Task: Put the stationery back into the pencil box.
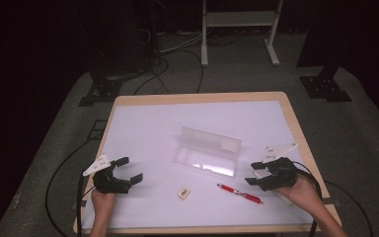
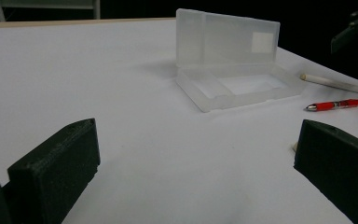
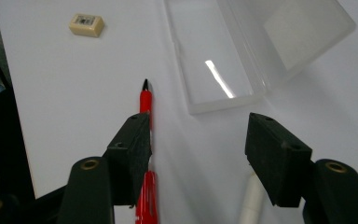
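Both tongs open, empty: left gripper (image 1: 130, 170) idle near-left, right gripper (image 3: 196, 142) over white pencil (image 3: 251, 198). Centre on it, not the red pen (image 1: 239, 193), then close.

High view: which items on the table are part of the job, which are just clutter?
In play:
- right gripper, jaws open
- red pen beside it
- white pen under its jaws
- clear case, lid open
- eraser

Lying about:
- left gripper, open, idle
- white frame on the floor
- floor cables
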`<state>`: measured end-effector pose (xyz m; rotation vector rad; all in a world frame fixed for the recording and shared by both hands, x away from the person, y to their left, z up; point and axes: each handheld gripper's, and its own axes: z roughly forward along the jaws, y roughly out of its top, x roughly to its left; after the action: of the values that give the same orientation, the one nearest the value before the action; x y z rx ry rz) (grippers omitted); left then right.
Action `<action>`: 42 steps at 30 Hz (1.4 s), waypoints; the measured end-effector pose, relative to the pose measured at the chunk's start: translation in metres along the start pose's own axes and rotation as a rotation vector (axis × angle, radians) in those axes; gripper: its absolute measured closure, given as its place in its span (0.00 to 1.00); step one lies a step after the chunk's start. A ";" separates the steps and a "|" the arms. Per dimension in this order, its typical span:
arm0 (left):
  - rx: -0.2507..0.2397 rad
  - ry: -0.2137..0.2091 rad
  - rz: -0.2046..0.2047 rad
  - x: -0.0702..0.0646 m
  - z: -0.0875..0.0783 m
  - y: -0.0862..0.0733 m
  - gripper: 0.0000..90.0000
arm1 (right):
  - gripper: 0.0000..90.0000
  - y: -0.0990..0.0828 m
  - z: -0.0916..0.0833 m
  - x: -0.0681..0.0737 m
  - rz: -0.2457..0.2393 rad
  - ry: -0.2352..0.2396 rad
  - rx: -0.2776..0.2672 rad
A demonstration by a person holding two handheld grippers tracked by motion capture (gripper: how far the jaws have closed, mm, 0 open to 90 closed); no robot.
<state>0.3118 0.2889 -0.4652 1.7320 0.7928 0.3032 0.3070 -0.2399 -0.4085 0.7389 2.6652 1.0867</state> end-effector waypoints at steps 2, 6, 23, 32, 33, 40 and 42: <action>0.001 0.000 -0.001 0.000 0.000 0.000 0.00 | 0.45 -0.002 -0.001 -0.001 0.001 -0.008 0.001; 0.000 0.001 -0.002 0.000 0.000 0.000 0.00 | 0.47 -0.012 -0.008 -0.006 0.034 -0.026 -0.001; -0.002 -0.002 -0.002 0.000 -0.001 0.000 0.00 | 0.59 -0.038 -0.010 -0.013 0.090 -0.079 0.065; -0.001 -0.001 0.001 0.000 0.000 0.000 0.00 | 0.71 -0.062 -0.005 -0.011 0.125 -0.105 0.104; -0.001 -0.002 0.001 0.000 0.000 0.000 0.00 | 0.75 -0.066 -0.004 -0.010 0.127 -0.114 0.114; -0.001 -0.002 0.001 0.000 0.000 0.000 0.00 | 0.82 -0.076 -0.001 -0.007 0.138 -0.136 0.129; 0.000 -0.001 0.001 0.000 0.000 0.000 0.00 | 0.85 -0.078 -0.002 -0.009 0.148 -0.130 0.116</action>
<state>0.3118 0.2894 -0.4651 1.7323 0.7912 0.3035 0.2843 -0.2928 -0.4613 1.0064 2.6150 0.8878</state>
